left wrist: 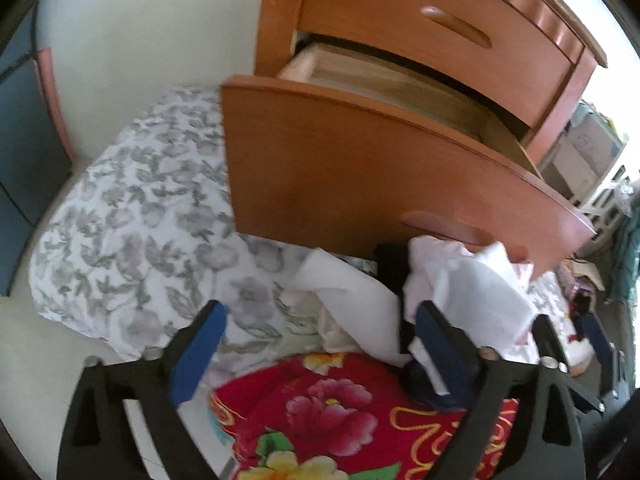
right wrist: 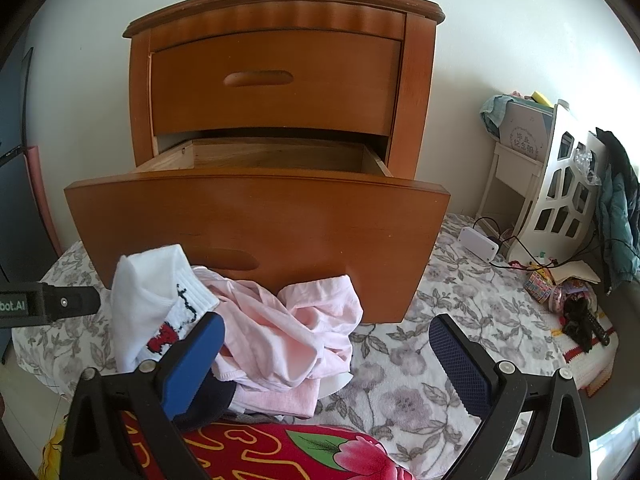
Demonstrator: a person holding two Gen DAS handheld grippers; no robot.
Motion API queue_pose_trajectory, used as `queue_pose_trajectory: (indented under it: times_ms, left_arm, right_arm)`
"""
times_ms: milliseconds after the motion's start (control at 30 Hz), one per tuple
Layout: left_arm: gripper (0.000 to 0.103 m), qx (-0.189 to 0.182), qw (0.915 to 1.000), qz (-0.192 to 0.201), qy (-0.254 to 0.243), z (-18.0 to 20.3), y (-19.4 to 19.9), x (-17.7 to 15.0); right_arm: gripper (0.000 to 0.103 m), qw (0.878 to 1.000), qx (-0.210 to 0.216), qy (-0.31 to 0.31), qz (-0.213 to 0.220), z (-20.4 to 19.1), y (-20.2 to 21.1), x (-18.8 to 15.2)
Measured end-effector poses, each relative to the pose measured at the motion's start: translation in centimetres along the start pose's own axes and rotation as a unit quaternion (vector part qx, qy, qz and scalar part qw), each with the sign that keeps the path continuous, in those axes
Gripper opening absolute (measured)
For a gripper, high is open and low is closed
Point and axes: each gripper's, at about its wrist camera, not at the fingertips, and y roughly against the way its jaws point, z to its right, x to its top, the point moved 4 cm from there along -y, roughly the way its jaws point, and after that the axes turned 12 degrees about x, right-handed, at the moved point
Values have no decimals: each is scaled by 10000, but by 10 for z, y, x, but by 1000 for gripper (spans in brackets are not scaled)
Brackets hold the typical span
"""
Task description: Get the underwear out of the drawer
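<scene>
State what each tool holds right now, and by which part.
Nothing. The left tool and right tool both stand open; the pink underwear lies loose on the bed.

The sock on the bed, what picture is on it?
White sock with a red-and-black design; right wrist view shows it best.

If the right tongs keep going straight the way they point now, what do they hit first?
Most likely the pink garment or the floral bedsheet beside it, just short of the open drawer's front. The right tongs are open and empty; depth is hard to judge.
</scene>
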Motion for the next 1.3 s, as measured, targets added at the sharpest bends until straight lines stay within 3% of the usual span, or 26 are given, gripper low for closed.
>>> queue_pose_trajectory:
  times_ms: [467, 600, 767, 933, 1300]
  left_arm:
    - [102, 369, 9990, 105, -236, 3, 2, -4]
    - [102, 942, 9950, 143, -297, 1, 2, -7]
    - [102, 960, 9947, 173, -323, 3, 2, -11]
    - [102, 1605, 9857, 291, -414, 3, 6, -17]
    - [102, 1073, 9928, 457, -285, 3, 21, -27]
  right_arm:
    - [103, 10000, -2, 13, 1, 0, 2, 0]
    - [103, 10000, -5, 54, 14, -2, 4, 0]
    - [103, 9999, 0, 113, 29, -5, 7, 0]
    - [103, 9999, 11, 120, 27, -6, 9, -1]
    - [103, 9998, 33, 207, 30, -12, 23, -6]
